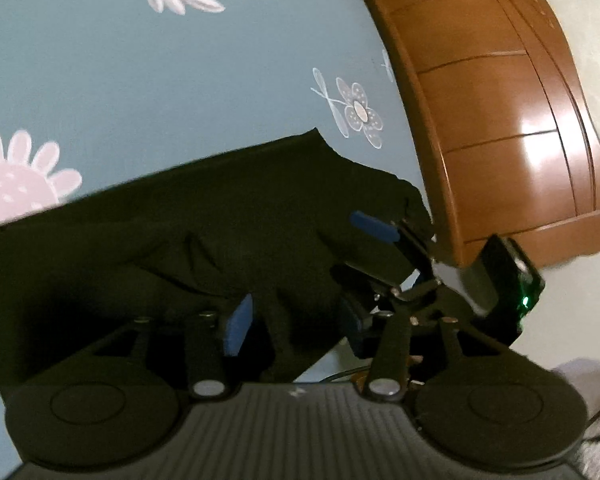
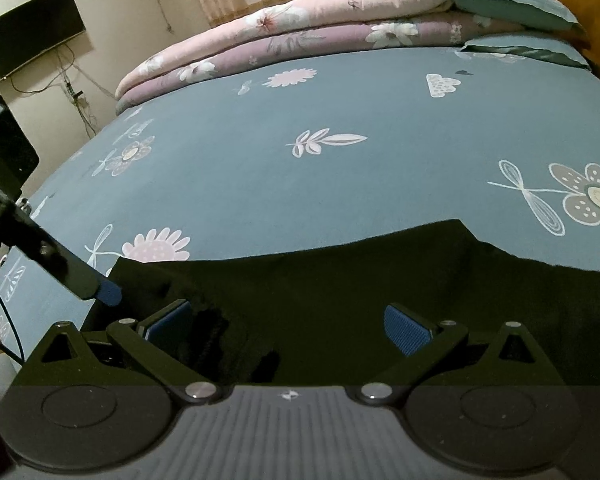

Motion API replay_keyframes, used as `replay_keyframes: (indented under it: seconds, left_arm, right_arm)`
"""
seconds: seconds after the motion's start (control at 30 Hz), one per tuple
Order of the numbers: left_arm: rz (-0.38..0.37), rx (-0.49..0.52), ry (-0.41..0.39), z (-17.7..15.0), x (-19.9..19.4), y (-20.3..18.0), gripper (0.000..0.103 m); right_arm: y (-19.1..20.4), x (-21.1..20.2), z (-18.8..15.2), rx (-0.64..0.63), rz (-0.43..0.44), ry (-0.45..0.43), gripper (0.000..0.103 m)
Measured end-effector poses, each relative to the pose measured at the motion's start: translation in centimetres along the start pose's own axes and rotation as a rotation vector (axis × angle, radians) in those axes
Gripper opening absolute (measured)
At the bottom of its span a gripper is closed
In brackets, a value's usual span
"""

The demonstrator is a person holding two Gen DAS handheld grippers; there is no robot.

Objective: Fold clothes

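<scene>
A black garment (image 1: 220,220) lies spread on a blue flowered bedsheet (image 1: 180,80), with its far edge straight and its near part rumpled. My left gripper (image 1: 294,322) stands about half open at the garment's near right edge, a raised fold of black cloth between its blue pads. My right gripper (image 2: 287,324) is wide open just over the garment (image 2: 380,272), with nothing pinched. One blue pad (image 1: 374,229) of the right gripper shows over the cloth in the left wrist view. The left gripper's fingertip (image 2: 109,293) shows at the garment's left corner in the right wrist view.
A glossy wooden bed board (image 1: 500,120) runs along the bed's edge close to both grippers. Folded quilts (image 2: 300,24) and pillows (image 2: 512,4) lie at the far side of the sheet (image 2: 300,180). A dark screen (image 2: 32,32) hangs on the wall.
</scene>
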State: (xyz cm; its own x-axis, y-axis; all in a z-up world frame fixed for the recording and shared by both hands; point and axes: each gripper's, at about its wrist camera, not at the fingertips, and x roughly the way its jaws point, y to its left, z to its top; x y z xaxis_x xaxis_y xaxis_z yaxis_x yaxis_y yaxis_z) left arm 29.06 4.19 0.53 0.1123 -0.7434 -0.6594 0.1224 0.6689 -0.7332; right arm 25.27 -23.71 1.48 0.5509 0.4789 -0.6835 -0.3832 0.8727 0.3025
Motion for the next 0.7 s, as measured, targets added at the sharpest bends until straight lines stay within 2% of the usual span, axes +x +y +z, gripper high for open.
replay_keyframes:
  seconds: [0.1, 0.17, 0.33, 0.4, 0.7]
  left_arm:
    - [0.057, 0.040, -0.015, -0.2, -0.5, 0.0, 0.049]
    - [0.095, 0.064, -0.027, -0.7, -0.9, 0.3, 0.049]
    - [0.183, 0.071, -0.078, -2.1, -1.8, 1.8, 0.049]
    - [0.217, 0.073, -0.089, -2.7, -2.0, 2.4, 0.049]
    - [0.354, 0.263, -0.065, -6.0, -1.5, 2.2, 0.051]
  right_arm:
    - [0.2, 0.5, 0.6, -0.003, 0.079, 0.024, 0.103]
    - [0.4, 0.8, 1.0, -0.001, 0.146, 0.042, 0.097]
    - [1.5, 2.3, 0.7, -0.006, 0.257, 0.125, 0.071]
    - [1.8, 2.6, 0.1, 0.015, 0.279, 0.148, 0.067]
    - [2.5, 2.2, -2.9, 0.161, 0.277, 0.170, 0.067]
